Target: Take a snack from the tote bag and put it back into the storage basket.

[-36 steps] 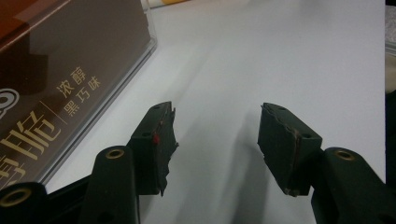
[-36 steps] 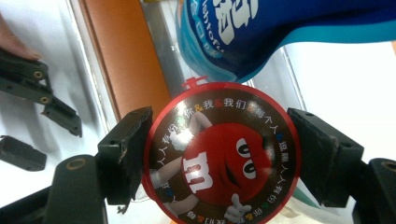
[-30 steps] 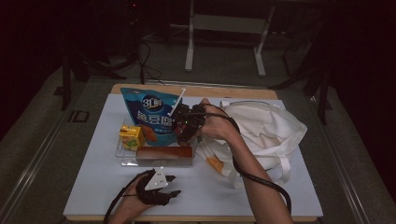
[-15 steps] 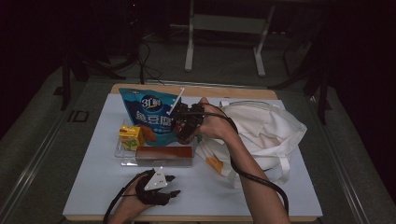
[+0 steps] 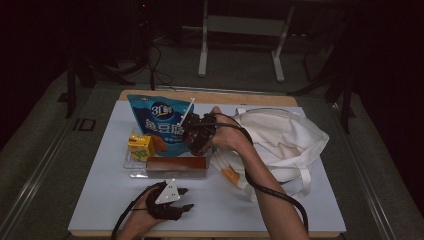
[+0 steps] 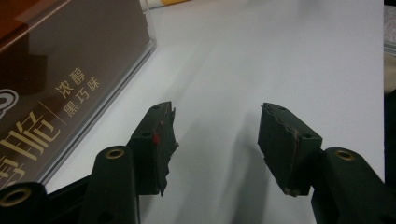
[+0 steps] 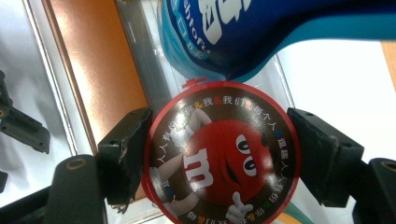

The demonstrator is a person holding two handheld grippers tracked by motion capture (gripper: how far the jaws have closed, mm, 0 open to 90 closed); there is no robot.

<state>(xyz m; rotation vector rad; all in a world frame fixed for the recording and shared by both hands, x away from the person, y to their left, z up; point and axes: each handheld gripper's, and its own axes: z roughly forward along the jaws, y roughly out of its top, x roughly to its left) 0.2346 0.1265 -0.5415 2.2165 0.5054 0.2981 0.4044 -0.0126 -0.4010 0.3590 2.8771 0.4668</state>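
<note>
One round chocolate tube [image 7: 222, 156] is clamped between the two jaws of the right gripper [image 5: 200, 134], above the clear tray [image 5: 131, 161] and close beside the blue snack bag [image 5: 159, 122]. Compared with one second ago, the right gripper is shifted slightly toward the bag and a little lower, so the tube is judged as being carried over the tray, not yet released. The red lid is faced to the gripper's camera; the long axis therefore runs away from it, along the jaws. The left gripper [image 5: 172, 202] is rested on the counter [image 5: 310, 215], half open and empty, near the brown box [image 5: 176, 165].
</note>
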